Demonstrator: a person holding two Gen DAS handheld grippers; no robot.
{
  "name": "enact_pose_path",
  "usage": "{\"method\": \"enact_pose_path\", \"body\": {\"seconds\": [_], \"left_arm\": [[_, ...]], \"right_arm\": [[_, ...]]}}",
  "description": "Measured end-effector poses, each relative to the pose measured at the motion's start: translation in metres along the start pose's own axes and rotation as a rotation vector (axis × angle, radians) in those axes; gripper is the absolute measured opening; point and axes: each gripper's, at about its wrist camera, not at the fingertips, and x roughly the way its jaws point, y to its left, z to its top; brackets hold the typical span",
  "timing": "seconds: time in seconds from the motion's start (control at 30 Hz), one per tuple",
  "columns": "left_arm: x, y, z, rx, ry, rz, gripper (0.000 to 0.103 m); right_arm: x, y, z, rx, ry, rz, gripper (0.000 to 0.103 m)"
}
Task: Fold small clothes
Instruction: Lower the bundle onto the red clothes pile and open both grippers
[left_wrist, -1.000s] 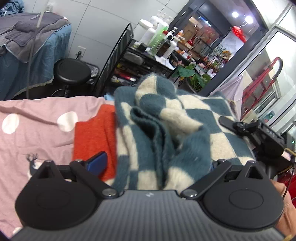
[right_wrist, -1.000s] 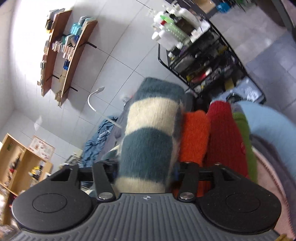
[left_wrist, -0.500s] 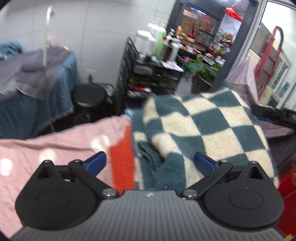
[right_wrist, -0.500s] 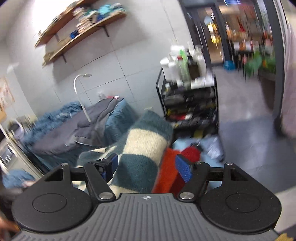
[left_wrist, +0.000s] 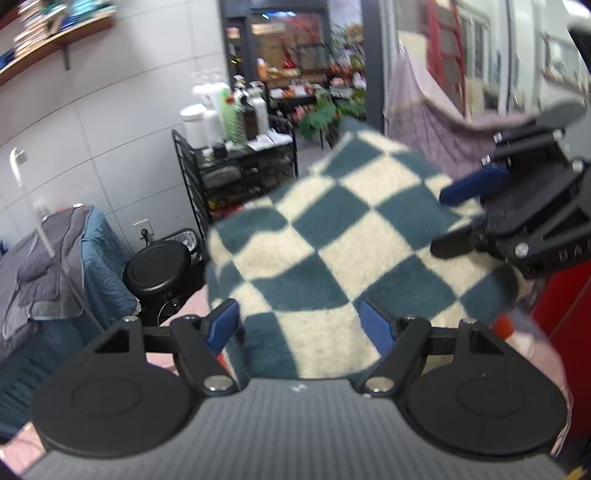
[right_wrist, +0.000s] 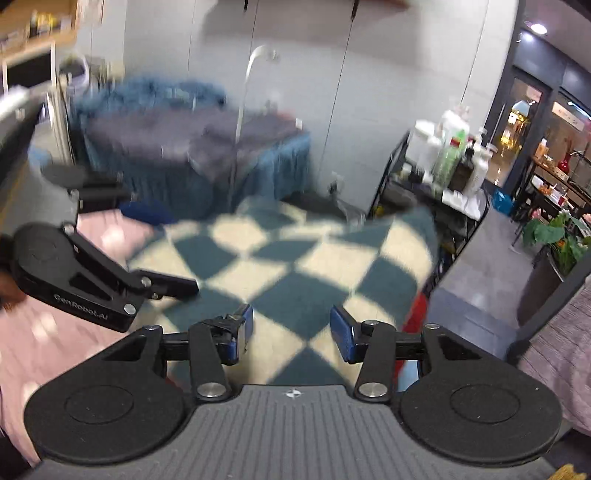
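A folded teal-and-cream checkered garment (left_wrist: 343, 251) lies on top of a stack of folded clothes, with a red one (right_wrist: 413, 314) showing under its right edge. My left gripper (left_wrist: 301, 325) is open just above the garment's near edge and holds nothing. My right gripper (right_wrist: 291, 328) is open over the same garment (right_wrist: 295, 266) and empty. Each gripper shows in the other's view: the right one (left_wrist: 480, 210) at the right, the left one (right_wrist: 155, 254) at the left.
The clothes rest on a pink dotted sheet (right_wrist: 55, 325). A black wire cart (left_wrist: 240, 173) with bottles stands by the wall, beside a black stool (left_wrist: 157, 266). A blue-draped bed (right_wrist: 192, 147) is behind. A red object (left_wrist: 569, 314) is at the right.
Both grippers have let go of the checkered garment, opened, and pulled back. The garment now lies flat on the stack; both views are blurred by motion.
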Motion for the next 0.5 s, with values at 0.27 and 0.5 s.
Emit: {"method": "enact_pose_path", "body": {"seconds": [0.27,0.5], "left_arm": [[0.027,-0.012,0.003,0.018,0.024,-0.025,0.096],[-0.006,-0.015,0.015,0.081,0.042,0.071,0.103]], "right_arm": [[0.025,-0.024,-0.013,0.055,0.049,-0.008,0.084],[0.005,-0.013,0.000,0.067,0.026,0.019,0.103]]}}
